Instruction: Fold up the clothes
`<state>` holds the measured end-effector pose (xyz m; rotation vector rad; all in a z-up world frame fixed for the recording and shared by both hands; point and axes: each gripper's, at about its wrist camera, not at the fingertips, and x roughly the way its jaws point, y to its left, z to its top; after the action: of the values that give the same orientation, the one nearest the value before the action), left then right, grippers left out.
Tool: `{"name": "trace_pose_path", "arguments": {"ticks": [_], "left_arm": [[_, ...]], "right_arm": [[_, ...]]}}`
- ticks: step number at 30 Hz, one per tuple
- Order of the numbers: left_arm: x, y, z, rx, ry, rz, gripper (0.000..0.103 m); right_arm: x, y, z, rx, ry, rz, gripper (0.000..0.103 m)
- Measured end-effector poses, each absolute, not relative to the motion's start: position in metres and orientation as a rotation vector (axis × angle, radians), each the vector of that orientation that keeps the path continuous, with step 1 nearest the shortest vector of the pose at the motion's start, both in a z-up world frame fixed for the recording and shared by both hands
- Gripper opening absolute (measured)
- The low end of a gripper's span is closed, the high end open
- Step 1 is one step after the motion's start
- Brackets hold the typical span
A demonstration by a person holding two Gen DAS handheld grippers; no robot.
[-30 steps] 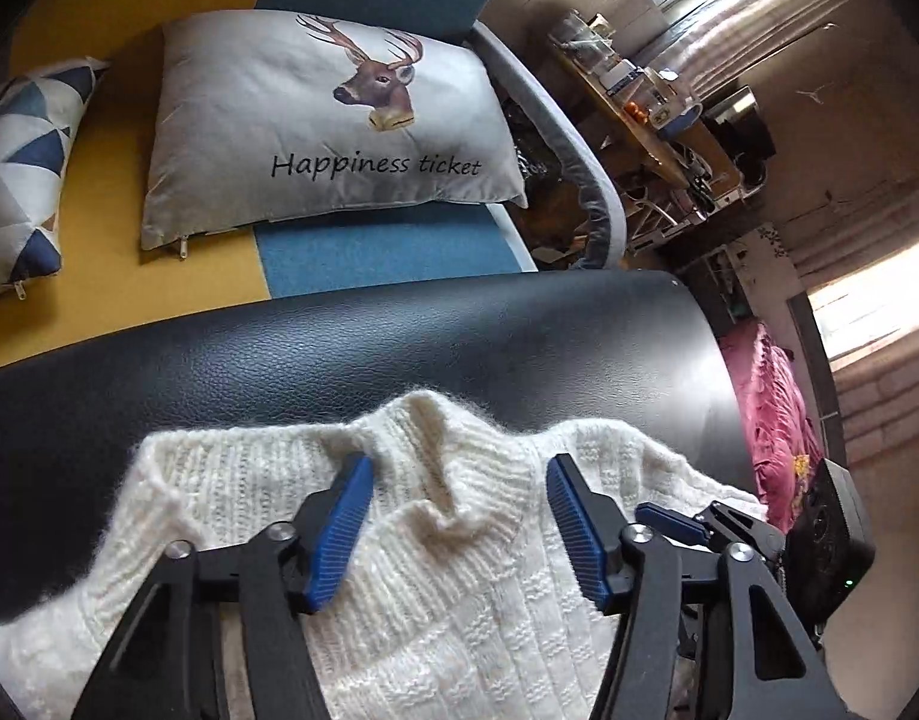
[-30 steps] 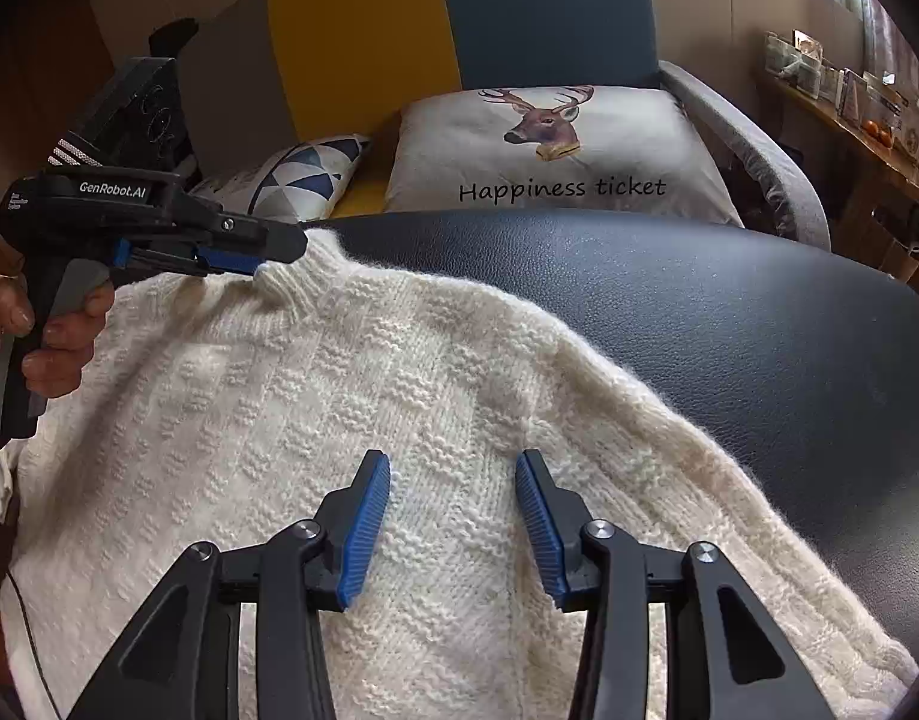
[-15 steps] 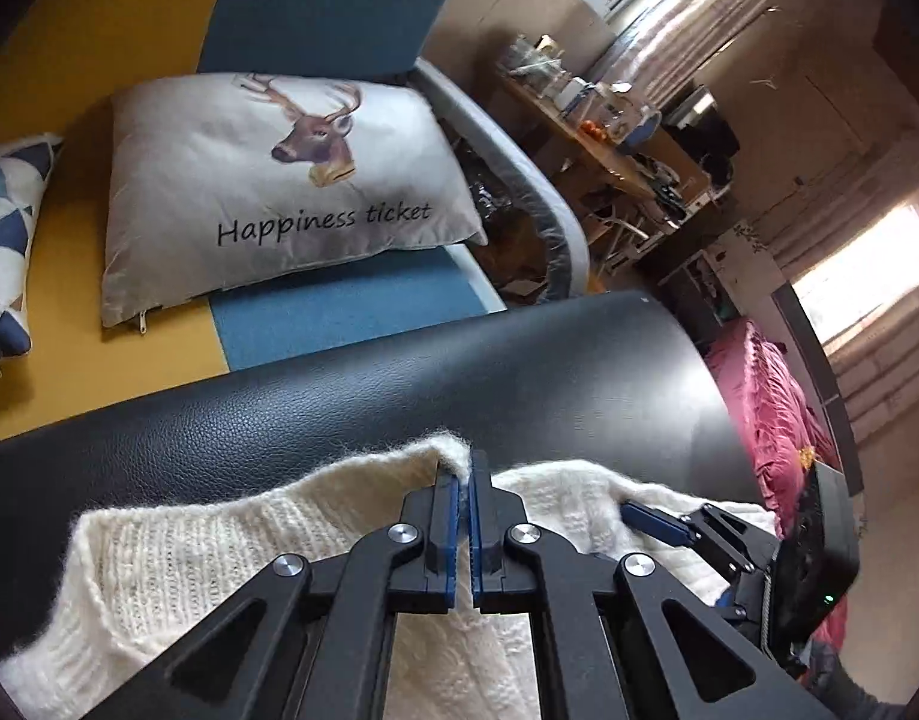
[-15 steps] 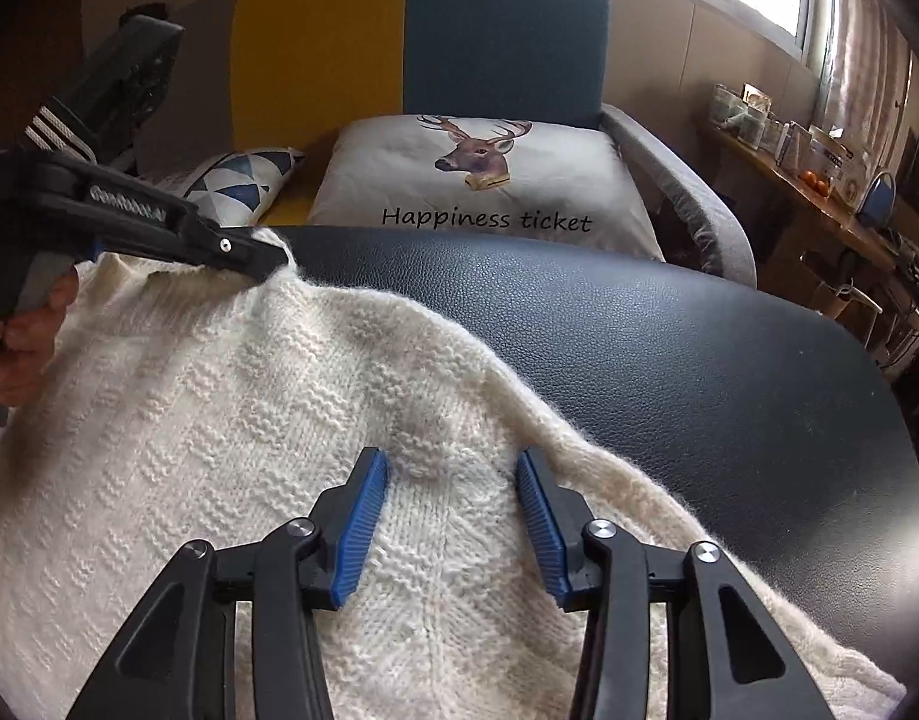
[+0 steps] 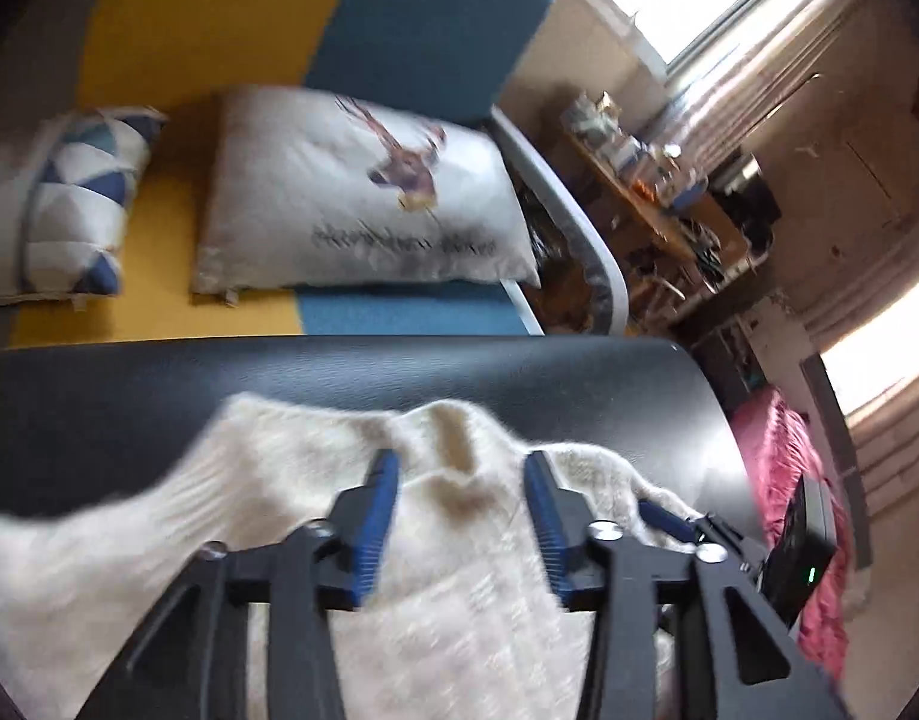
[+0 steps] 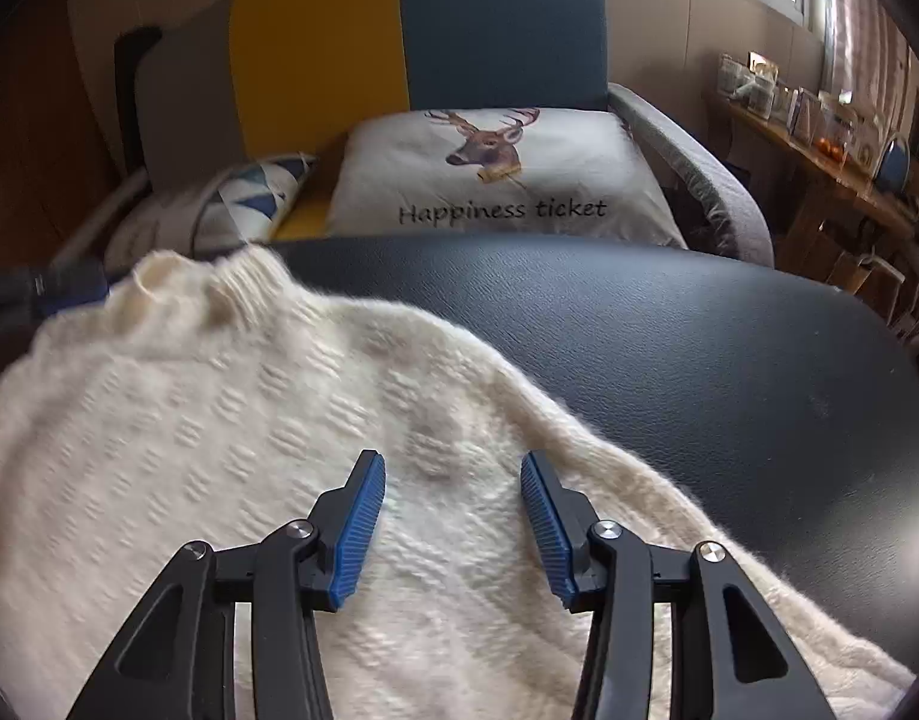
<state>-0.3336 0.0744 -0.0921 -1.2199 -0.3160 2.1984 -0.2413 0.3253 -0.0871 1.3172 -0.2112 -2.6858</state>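
Cream knit: a sweater point(image 6: 291, 420) with a raised block pattern and fuzzy edges, its ribbed collar point(image 6: 219, 282) standing up at the far left in the right wrist view.
Where it lies: spread over a black leather top point(image 6: 669, 330), covering the near left part; the far and right part is bare.
Left gripper point(image 5: 459, 480): jaws spread wide, holding nothing; the collar's bunched folds point(image 5: 453, 438) sit between the blue pads point(image 5: 372, 516), whether touching them I cannot tell. This view is blurred.
Right gripper point(image 6: 453, 480): jaws released, wide apart, empty, over the sweater's body near its right edge; contact with the knit cannot be told.
Behind: a deer cushion point(image 6: 495, 180) and a triangle-print cushion point(image 6: 261, 198) on a yellow and blue sofa point(image 6: 399, 30).
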Motion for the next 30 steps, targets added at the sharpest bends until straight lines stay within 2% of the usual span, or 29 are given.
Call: {"name": "trace_pose_path", "arguments": {"ticks": [2,5,10,15,19,24,26,30], "left_arm": [[-0.309,0.052,-0.092,-1.177,-0.262,2.29,0.05],[-0.283,0.027,-0.102,-1.163,-0.136,2.428,0.05],[-0.276,0.009,-0.129,-1.212,-0.123,2.433,0.05],[-0.278,0.004,-0.136,-1.188,-0.17,2.396,0.058],[-0.278,0.003,-0.137,-1.176,-0.207,2.375,0.061],[-0.277,0.007,-0.137,-1.171,-0.2,2.37,0.064],[-0.276,0.011,-0.136,-1.173,-0.157,2.385,0.065],[-0.273,0.018,-0.137,-1.177,-0.087,2.407,0.067]], "right_arm": [[-0.249,0.312,-0.073,1.212,-0.436,-2.513,0.048],[-0.283,0.275,-0.07,1.179,-0.663,-2.201,0.049],[-0.345,0.222,-0.086,1.267,-0.802,-2.053,0.049],[-0.397,0.199,-0.125,1.427,-0.953,-1.882,0.05],[-0.41,0.184,-0.131,1.3,-1.093,-1.713,0.051],[-0.427,0.168,-0.137,1.284,-1.093,-1.808,0.051],[-0.434,0.163,-0.14,1.347,-1.032,-1.894,0.042],[-0.437,0.149,-0.124,1.408,-0.836,-2.003,0.042]]}}
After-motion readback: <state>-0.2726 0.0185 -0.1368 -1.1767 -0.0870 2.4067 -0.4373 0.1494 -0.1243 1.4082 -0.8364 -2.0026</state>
